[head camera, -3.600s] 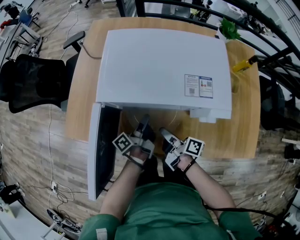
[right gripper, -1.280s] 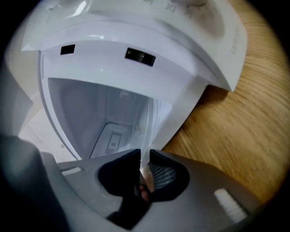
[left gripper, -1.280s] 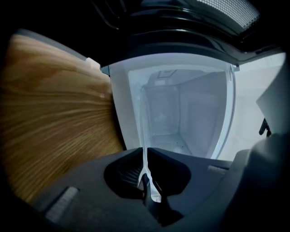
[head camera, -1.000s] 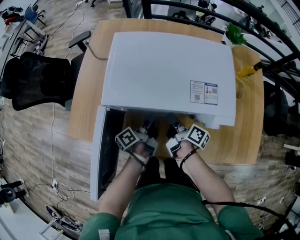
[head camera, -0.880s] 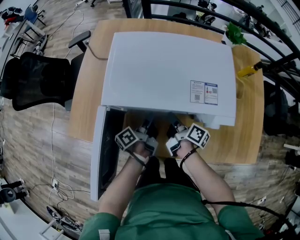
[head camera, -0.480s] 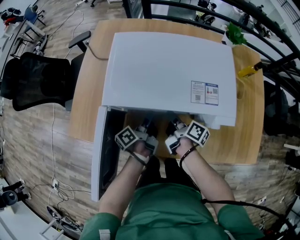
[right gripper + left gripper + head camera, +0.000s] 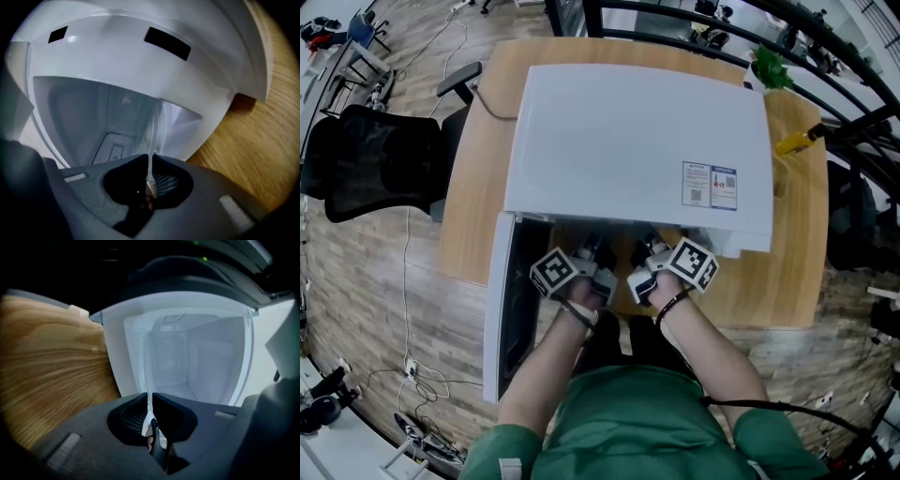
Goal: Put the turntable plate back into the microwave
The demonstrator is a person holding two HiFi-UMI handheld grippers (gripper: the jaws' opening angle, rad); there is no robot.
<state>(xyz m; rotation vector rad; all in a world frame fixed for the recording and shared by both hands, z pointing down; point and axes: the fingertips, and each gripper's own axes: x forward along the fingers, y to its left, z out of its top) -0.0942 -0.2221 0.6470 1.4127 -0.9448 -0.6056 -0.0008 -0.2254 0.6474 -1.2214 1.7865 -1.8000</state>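
Forward they've come to the microwave mouth: right gripper nipped tight on the turntable plate rim, left gripper jaws just eased slightly, rim still pinched between. Keep it level, slide in centred

Not much to read here, honestly. The white microwave has a sticker on its top near the right front corner: two little panels side by side, blue-ish print with a bit of red, but the print is far too small to make out any words or numbers. The left cube and right cube each show a black-and-white square marker pattern, no letters. Both gripper views show no readable text at all.
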